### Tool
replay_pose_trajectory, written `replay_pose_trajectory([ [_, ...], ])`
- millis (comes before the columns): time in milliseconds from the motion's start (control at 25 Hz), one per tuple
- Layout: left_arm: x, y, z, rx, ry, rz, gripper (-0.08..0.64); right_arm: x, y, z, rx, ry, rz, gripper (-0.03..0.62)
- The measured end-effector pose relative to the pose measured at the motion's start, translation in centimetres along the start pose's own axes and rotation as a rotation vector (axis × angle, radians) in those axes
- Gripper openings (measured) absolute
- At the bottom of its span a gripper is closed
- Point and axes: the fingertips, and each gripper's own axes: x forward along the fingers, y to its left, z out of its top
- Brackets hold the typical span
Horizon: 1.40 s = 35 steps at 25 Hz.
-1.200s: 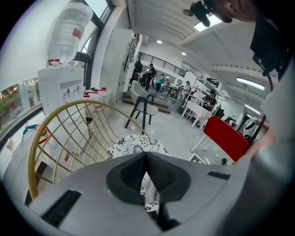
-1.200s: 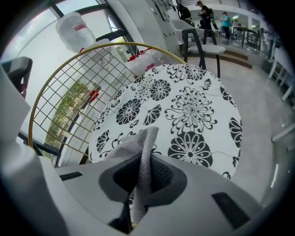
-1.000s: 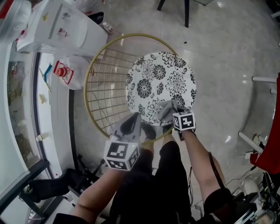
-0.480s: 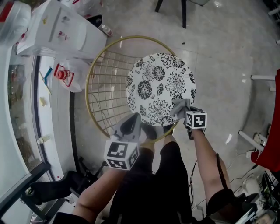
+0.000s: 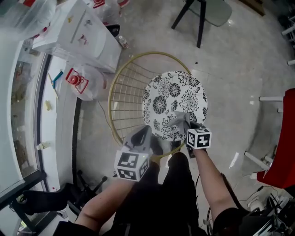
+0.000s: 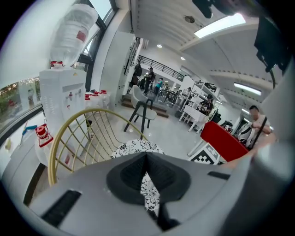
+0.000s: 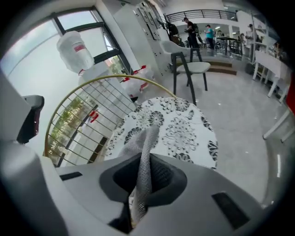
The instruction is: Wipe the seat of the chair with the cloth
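Observation:
The chair has a round black-and-white floral seat (image 5: 177, 94) and a gold wire backrest (image 5: 124, 94) on its left. A grey cloth (image 5: 176, 120) lies on the seat's near edge, with my right gripper (image 5: 184, 126) shut on it. In the right gripper view the cloth (image 7: 144, 152) rises between the jaws above the seat (image 7: 179, 124). My left gripper (image 5: 146, 131) hovers by the near-left rim, shut with nothing in it. The left gripper view shows the seat (image 6: 133, 148) just past its closed jaws.
A white water dispenser (image 5: 78, 34) and a plastic jug with a red cap (image 5: 80, 80) stand left of the chair by the window ledge. Another chair (image 5: 207, 11) stands beyond. A red chair (image 5: 281, 156) is at the right. My legs are below the seat.
My right gripper swept the cloth rightward along the seat's near edge, then back left to the near middle. The left gripper stayed by the rim. The head view shifted.

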Motion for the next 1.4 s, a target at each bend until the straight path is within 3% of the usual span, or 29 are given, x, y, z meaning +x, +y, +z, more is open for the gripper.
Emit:
replay_pose_trajectory([
  [280, -1.1, 2.0, 0.3, -0.006, 0.0, 0.058, 0.005, 5.1, 12.2, 2.1, -0.059, 0.003, 0.274, 0.029],
  [480, -0.8, 3.3, -0.1, -0.016, 0.006, 0.102, 0.005, 9.8, 15.3, 1.1, -0.092, 0.074, 0.357, 0.029],
  [840, 0.7, 3.7, -1.6, -0.046, 0.048, 0.141, 0.005, 12.8, 10.5, -0.3, -0.038, 0.135, 0.296, 0.029],
  [1400, 5.9, 0.3, -0.4, -0.002, 0.061, 0.094, 0.006, 10.3, -2.4, 0.5, 0.03, 0.137, 0.119, 0.029],
])
